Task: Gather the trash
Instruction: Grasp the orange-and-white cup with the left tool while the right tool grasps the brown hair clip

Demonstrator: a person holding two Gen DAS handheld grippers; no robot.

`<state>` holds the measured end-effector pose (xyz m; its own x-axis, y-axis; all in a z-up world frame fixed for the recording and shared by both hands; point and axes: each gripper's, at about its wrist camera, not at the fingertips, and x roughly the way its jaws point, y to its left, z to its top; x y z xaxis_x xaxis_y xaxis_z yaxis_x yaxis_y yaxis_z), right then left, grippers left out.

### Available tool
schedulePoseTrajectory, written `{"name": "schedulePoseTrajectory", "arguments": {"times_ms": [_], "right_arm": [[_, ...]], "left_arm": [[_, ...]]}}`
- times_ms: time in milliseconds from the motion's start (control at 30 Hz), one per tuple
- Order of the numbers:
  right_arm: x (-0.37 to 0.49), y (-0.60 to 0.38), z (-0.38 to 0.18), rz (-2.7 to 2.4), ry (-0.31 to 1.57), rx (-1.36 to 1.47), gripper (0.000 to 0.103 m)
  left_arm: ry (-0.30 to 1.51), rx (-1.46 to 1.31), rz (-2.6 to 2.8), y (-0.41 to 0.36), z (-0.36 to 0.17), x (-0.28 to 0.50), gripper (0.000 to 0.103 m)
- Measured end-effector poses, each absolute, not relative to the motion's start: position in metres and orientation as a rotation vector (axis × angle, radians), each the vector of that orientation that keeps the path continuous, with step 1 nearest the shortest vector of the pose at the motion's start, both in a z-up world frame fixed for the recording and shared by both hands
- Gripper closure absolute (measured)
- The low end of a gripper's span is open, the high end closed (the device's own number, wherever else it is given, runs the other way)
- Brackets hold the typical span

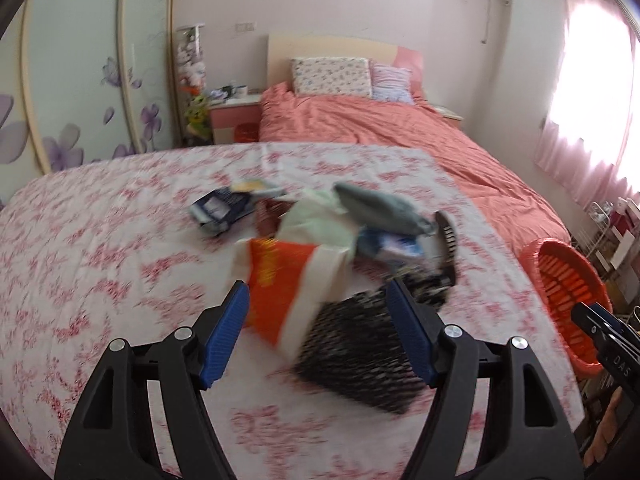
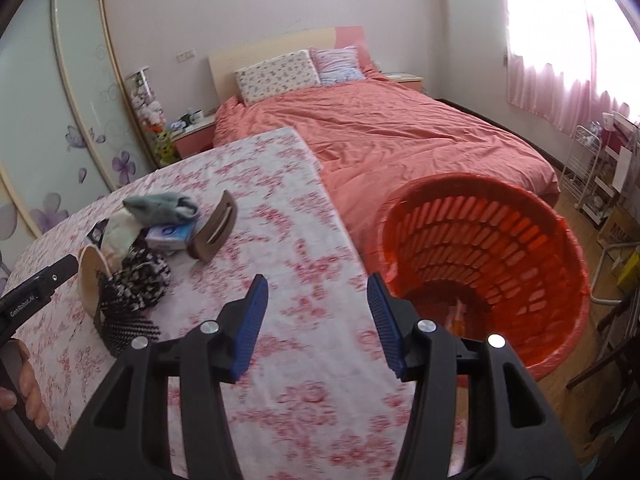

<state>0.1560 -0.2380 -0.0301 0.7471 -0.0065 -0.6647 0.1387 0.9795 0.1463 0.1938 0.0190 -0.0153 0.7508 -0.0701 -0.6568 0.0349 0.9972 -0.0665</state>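
A pile of trash and small items lies on the floral table (image 1: 100,240). An orange and white paper cup (image 1: 288,288) stands between the fingers of my open left gripper (image 1: 318,300), whose pads are apart from it; whether it is held I cannot tell. Around it lie a black speckled cloth (image 1: 356,364), a pale green wad (image 1: 316,224), a grey cloth (image 1: 376,204) and a blue packet (image 1: 220,208). My right gripper (image 2: 318,298) is open and empty above the table's right edge, beside the orange basket (image 2: 560,248).
The orange basket (image 1: 560,288) stands on the floor right of the table and holds a small wrapper (image 2: 458,316). A brown hair clip (image 2: 216,228) and a blue tissue pack (image 2: 168,236) lie on the table. A bed with pink cover (image 2: 400,132) is behind.
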Motion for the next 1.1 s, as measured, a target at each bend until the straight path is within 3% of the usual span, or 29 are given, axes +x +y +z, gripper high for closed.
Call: {"name": "schedulePoseTrajectory", "arguments": {"times_ms": [200,367,433,533,1033,1100], "right_arm": [[0.164,-0.207,-0.038,-0.034,0.752,0.17,0.052],[0.172,-0.188,-0.04,-0.008,0.758,0.157,0.052],[0.177,-0.183,-0.04,0.0,0.758,0.161,0.052],[0.187,-0.173,-0.041,0.016,0.756,0.167,0.052],[0.291,-0.137,-0.066,-0.034,0.839,0.235,0.052],[0.295,-0.137,-0.07,-0.049,0.853,0.222,0.062]], "left_arm": [[0.753,-0.041,-0.047,0.027,-0.036,0.198,0.035],[0.786,-0.033,-0.008,0.033,-0.049,0.209,0.05],[0.798,-0.04,0.018,0.04,-0.053,0.214,0.061],[0.815,-0.055,0.051,0.057,-0.059,0.218,0.067],[0.8,-0.076,0.048,0.109,-0.064,0.23,0.067],[0.805,-0.077,0.018,0.107,-0.065,0.232,0.067]]}}
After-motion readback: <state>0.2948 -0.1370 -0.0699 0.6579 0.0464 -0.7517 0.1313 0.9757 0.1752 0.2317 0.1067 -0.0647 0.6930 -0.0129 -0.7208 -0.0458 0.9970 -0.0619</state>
